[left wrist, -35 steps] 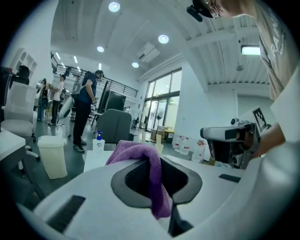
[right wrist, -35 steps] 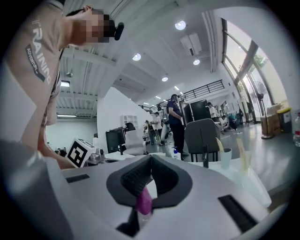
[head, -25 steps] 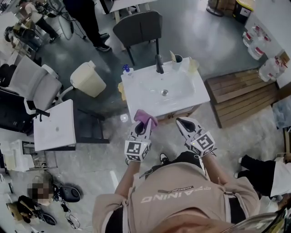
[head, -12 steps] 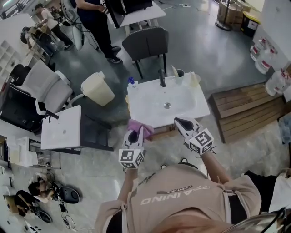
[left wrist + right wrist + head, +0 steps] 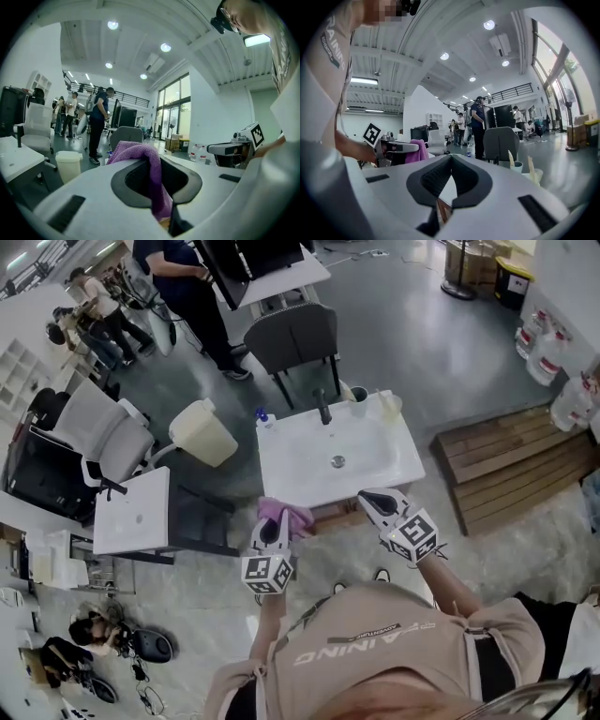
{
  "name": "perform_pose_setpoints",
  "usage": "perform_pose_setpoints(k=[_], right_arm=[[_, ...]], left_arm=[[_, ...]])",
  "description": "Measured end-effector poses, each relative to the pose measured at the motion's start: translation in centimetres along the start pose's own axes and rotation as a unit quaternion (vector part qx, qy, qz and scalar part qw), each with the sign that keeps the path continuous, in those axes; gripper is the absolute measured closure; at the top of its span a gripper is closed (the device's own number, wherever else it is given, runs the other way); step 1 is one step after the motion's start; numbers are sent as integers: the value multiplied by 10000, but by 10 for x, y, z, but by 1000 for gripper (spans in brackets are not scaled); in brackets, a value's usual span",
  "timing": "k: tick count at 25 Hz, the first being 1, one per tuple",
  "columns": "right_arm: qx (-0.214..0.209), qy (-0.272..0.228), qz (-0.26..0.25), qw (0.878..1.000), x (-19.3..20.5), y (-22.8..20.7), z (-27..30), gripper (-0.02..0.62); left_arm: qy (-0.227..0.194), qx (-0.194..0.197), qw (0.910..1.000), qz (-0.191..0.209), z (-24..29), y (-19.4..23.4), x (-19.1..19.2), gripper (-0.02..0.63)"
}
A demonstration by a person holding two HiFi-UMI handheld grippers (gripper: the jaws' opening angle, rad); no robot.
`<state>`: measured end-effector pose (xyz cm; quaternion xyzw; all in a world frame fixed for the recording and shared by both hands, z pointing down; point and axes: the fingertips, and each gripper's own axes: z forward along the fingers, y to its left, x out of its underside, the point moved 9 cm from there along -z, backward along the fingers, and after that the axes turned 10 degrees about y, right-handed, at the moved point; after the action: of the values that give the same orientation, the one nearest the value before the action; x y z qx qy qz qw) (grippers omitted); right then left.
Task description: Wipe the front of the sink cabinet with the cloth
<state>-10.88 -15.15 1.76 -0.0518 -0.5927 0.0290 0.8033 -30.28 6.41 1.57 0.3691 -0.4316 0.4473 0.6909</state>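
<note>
Noted since half a second back: a slight drop of the left gripper (image 5: 273, 529) and its cloth (image 5: 286, 514) toward the front edge of the sink (image 5: 300, 470). Right gripper (image 5: 369, 498) much where it was.

Left gripper clamped on the purple cloth, one fold pinched between the jaws, the rest bunched over the tips. Cloth at the sink's front left corner, over the rim. Contact with the cabinet front (image 5: 330, 515) not clear from here. Right gripper closed tip to tip, nothing in it, at the sink's front right. Between the two grippers, a strip of brown wooden cabinet front under the white rim.

Sink top white and glossy, drain (image 5: 337, 461) at centre. Along its back edge: dark faucet (image 5: 323, 407), a cup (image 5: 359, 401) just right of that, a blue-capped bottle (image 5: 262, 417) at the back left corner.

Beyond the sink, a grey chair (image 5: 295, 337). Left of the sink, a cream bin (image 5: 204, 432) and a second white basin top (image 5: 131, 514). Right of the sink, a wooden pallet (image 5: 511, 457). Floor (image 5: 422, 324) grey and smooth. Well back and left of the sink, a standing person (image 5: 187, 282), with others further left.
</note>
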Motion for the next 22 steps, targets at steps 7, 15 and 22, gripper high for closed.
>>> perform_pose_setpoints(k=[7, 15, 22], right_arm=[[406, -78, 84, 9991, 2, -9, -23, 583], [714, 29, 99, 9974, 7, 4, -33, 584], [1054, -46, 303, 9940, 9, 10, -47, 584]], left_arm=[[-14, 203, 9998, -20, 4, -20, 3, 569], [33, 289, 9996, 20, -9, -16, 11, 569], [96, 156, 9998, 40, -17, -20, 19, 569]])
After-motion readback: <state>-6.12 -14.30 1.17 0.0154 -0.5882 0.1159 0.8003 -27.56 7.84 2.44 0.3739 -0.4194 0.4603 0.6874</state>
